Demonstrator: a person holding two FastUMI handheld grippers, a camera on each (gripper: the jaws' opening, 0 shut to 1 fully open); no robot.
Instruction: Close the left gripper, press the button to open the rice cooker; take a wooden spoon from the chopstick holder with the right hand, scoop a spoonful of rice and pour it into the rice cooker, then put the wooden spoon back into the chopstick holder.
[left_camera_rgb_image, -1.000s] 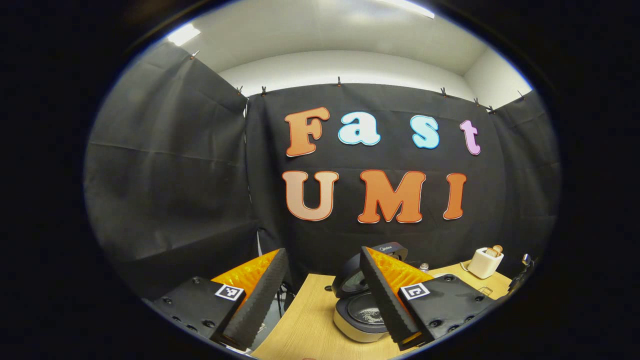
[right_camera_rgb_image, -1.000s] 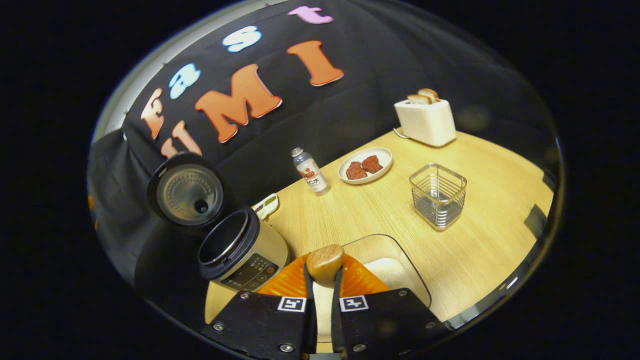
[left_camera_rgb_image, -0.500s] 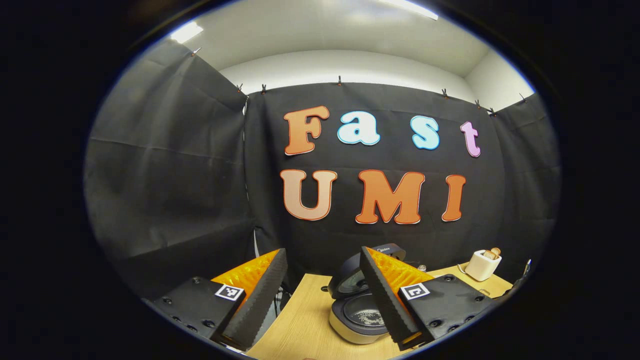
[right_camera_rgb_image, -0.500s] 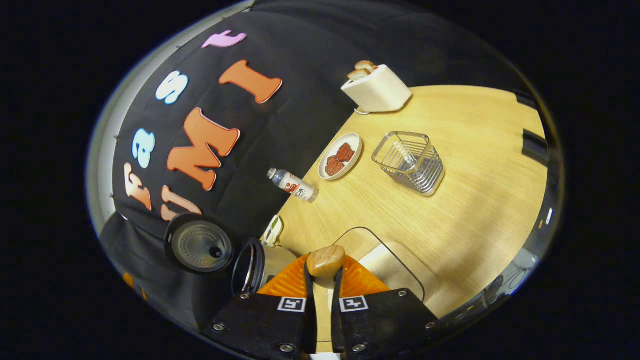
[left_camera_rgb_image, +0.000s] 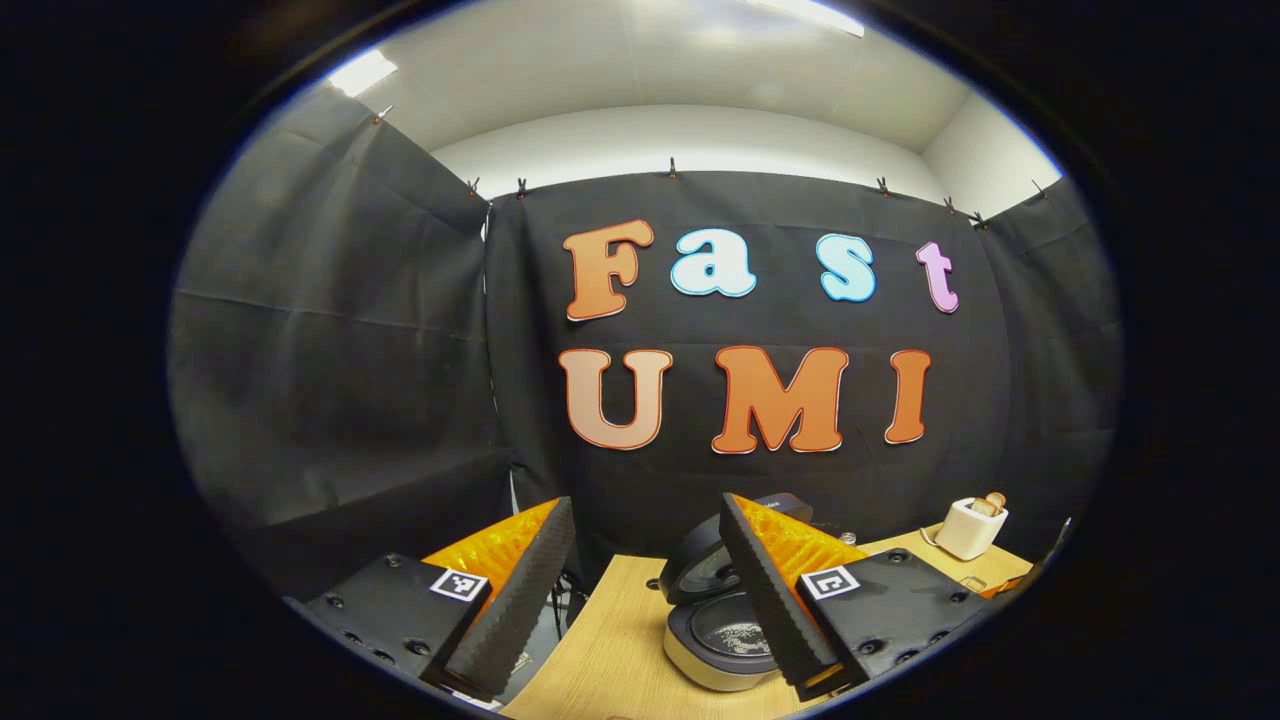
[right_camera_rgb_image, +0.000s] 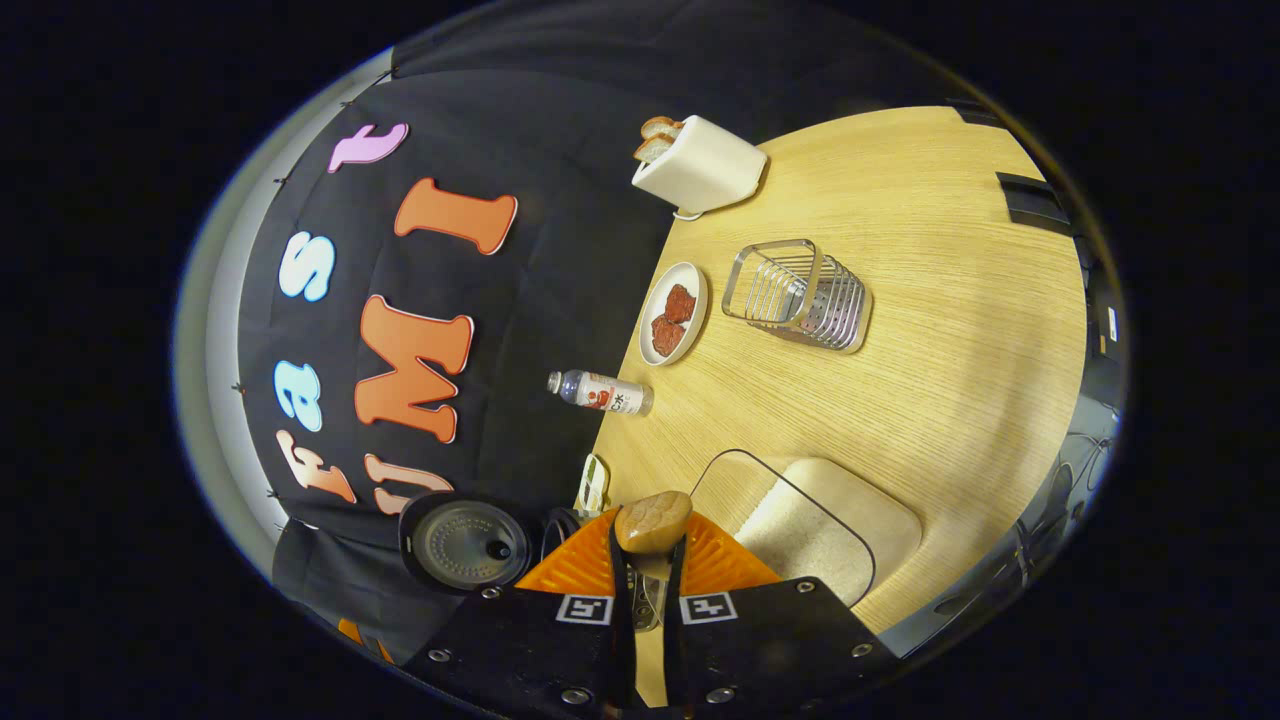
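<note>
The rice cooker (left_camera_rgb_image: 715, 650) stands on the wooden table (left_camera_rgb_image: 610, 650) with its lid (left_camera_rgb_image: 705, 560) up and a few rice grains in the pot. My left gripper (left_camera_rgb_image: 645, 510) hangs open in front of it, holding nothing. My right gripper (right_camera_rgb_image: 645, 545) is shut on the wooden spoon (right_camera_rgb_image: 652, 522) and rolled far onto its side. In the right gripper view the cooker's raised lid (right_camera_rgb_image: 465, 543) sits just left of the fingers, which hide the pot. The clear rice container (right_camera_rgb_image: 820, 520) lies to the right. The wire chopstick holder (right_camera_rgb_image: 800, 295) stands farther off.
In the right gripper view a plate of red meat (right_camera_rgb_image: 675, 312), a small bottle (right_camera_rgb_image: 600, 390) and a white toaster (right_camera_rgb_image: 695, 165) line the table (right_camera_rgb_image: 950, 330) by the black wall. The toaster (left_camera_rgb_image: 965, 528) also appears at the far right of the left gripper view.
My right gripper has rolled further onto its side with the spoon and moved over the cooker, whose pot has slid behind its fingers. The left gripper has barely shifted and stays open.
</note>
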